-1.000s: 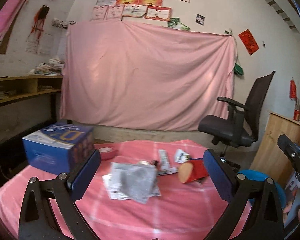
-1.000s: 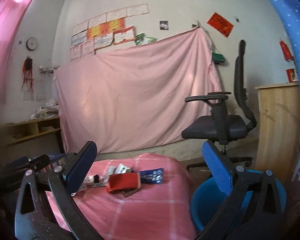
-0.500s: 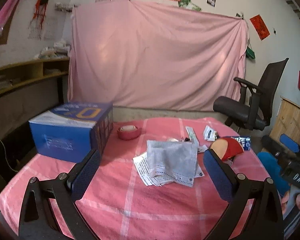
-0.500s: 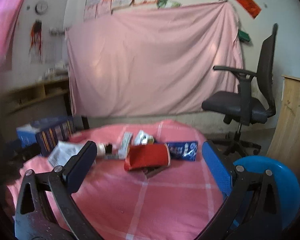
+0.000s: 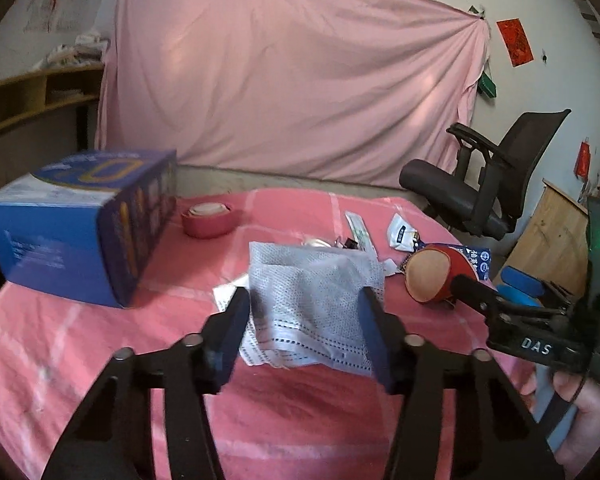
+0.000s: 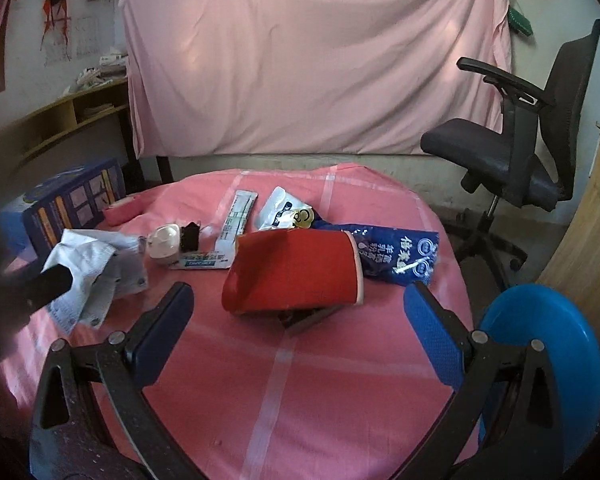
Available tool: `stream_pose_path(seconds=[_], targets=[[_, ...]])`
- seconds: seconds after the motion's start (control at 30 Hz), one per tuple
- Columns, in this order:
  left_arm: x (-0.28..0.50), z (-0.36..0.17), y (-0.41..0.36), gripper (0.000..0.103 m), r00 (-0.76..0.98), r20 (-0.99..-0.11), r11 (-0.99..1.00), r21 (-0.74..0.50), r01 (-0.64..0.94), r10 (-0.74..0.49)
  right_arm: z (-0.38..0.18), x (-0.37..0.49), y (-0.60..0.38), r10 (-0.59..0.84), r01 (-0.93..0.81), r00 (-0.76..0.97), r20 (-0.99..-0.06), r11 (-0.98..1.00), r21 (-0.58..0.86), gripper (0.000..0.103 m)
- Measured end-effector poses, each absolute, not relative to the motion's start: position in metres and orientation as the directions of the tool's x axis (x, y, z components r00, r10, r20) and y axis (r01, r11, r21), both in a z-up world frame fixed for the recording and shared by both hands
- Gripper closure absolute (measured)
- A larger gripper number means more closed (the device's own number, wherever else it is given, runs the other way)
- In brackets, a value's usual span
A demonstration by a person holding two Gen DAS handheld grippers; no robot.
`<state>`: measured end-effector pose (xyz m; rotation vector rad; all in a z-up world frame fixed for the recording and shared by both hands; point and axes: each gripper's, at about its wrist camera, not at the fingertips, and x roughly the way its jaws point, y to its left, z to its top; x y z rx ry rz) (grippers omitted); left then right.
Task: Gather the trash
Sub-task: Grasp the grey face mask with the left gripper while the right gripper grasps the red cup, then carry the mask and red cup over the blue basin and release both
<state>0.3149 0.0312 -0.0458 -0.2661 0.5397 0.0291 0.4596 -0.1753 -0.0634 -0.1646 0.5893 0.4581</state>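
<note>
Trash lies on a pink-clothed table (image 5: pixel 300 420). A crumpled grey-white wipe (image 5: pixel 312 300) lies on paper slips. My left gripper (image 5: pixel 306 332) is open, its jaws on either side of the wipe, not closed on it. A red paper cup (image 6: pixel 294 274) lies on its side, with a blue wrapper (image 6: pixel 396 256), a white packet (image 6: pixel 284 210) and a toothpaste tube (image 6: pixel 236 216) behind it. My right gripper (image 6: pixel 296 340) is open and empty, just in front of the cup. The cup (image 5: pixel 432 274) also shows in the left wrist view.
A blue box (image 5: pixel 80 220) stands at the table's left, a pink tape roll (image 5: pixel 208 220) beside it. A blue bin (image 6: pixel 540 360) sits on the floor right of the table. A black office chair (image 6: pixel 512 128) stands behind it. A pink sheet covers the back wall.
Both grippers have moved forward and down toward the table. The left jaws have narrowed and now flank the wipe. The right gripper has come close to the red cup.
</note>
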Motion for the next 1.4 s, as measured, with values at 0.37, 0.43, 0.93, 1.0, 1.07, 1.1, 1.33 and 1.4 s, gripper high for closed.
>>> stream_pose_path(seconds=[0.37,0.43,0.93,1.0,1.07,1.1,1.33,1.4], targets=[[0.328,-0.051,0.029,0.087,0.824,-0.562,0.964,-0.251,-0.093,-0.067,-0.072,0.48,-0.171,0.344,-0.438,0.696,-0.63,0.899,0.007,0.0],[0.328,-0.051,0.028,0.088,0.824,-0.562,0.966,-0.244,-0.088,-0.067,-0.074,0.482,-0.172,0.353,-0.442,0.681,-0.642,0.897,0.024,0.002],[0.303,-0.03,0.011,0.092,0.882,-0.468,0.975,-0.216,-0.055,-0.054,-0.057,0.448,-0.198,0.455,-0.478,0.729,-0.511,0.873,0.097,0.003],[0.301,-0.024,0.006,0.092,0.891,-0.451,0.977,-0.206,-0.052,-0.048,-0.052,0.441,-0.204,0.467,-0.478,0.749,-0.469,0.872,0.106,0.003],[0.299,-0.017,0.002,0.092,0.901,-0.432,0.978,-0.202,-0.05,-0.044,-0.045,0.432,-0.213,0.479,-0.475,0.782,-0.4,0.872,0.117,0.003],[0.298,-0.012,-0.001,0.092,0.908,-0.417,0.978,-0.201,-0.045,-0.044,-0.041,0.427,-0.217,0.477,-0.469,0.797,-0.37,0.875,0.116,0.003],[0.303,0.022,-0.035,0.091,0.945,-0.315,0.986,-0.161,0.035,-0.085,-0.006,0.391,-0.259,0.372,-0.363,0.922,-0.109,0.927,0.092,0.003],[0.306,0.031,-0.049,0.091,0.952,-0.287,0.987,-0.145,0.07,-0.11,0.001,0.383,-0.272,0.322,-0.316,0.945,-0.061,0.944,0.089,0.002]])
